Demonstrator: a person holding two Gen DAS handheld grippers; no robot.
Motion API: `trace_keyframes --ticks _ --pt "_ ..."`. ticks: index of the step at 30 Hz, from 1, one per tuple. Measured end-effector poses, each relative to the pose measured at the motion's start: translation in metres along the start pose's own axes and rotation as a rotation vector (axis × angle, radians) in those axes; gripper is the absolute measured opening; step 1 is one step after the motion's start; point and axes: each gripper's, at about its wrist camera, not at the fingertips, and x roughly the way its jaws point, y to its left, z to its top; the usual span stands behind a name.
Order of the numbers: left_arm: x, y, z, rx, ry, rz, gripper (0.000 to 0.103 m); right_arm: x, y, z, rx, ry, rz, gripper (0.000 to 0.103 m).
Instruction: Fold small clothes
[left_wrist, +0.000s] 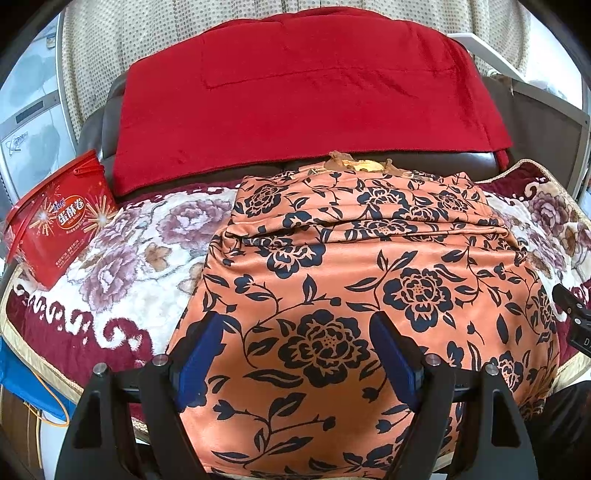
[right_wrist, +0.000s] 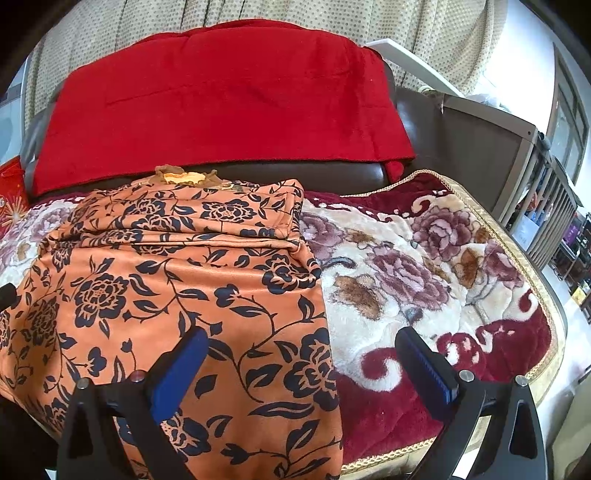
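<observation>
Orange floral garment (left_wrist: 369, 295) lies folded over on blanket (left_wrist: 122, 258).

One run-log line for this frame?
left gripper: open, over orange floral garment | right gripper: open, at its right edge | garment partly folded

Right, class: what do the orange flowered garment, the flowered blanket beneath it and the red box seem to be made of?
Orange flowered garment: thin woven cloth, perhaps satin or brushed polyester; smooth with a soft sheen and crisp folds.
Flowered blanket: thick plush fleece; fuzzy pile, with a gold braided edge.
Red box: probably glossy printed tin or card; it glints, but I can't tell which.
</observation>
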Motion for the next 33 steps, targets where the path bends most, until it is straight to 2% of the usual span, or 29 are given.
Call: trace_keyframes --ticks 20,29,33 --pt "-0.005 -0.001 0.001 0.012 -0.009 0.016 0.082 0.000 0.000 -0.002 -0.005 0.006 0.009 0.102" --pt "-0.004 0.004 -0.001 0.000 -0.008 0.029 0.082 0.007 -0.007 -0.015 -0.004 0.052 0.043 0.102" --pt "-0.007 0.005 -0.001 0.016 -0.025 0.088 0.082 0.006 -0.006 -0.018 -0.008 0.058 0.044 0.102"
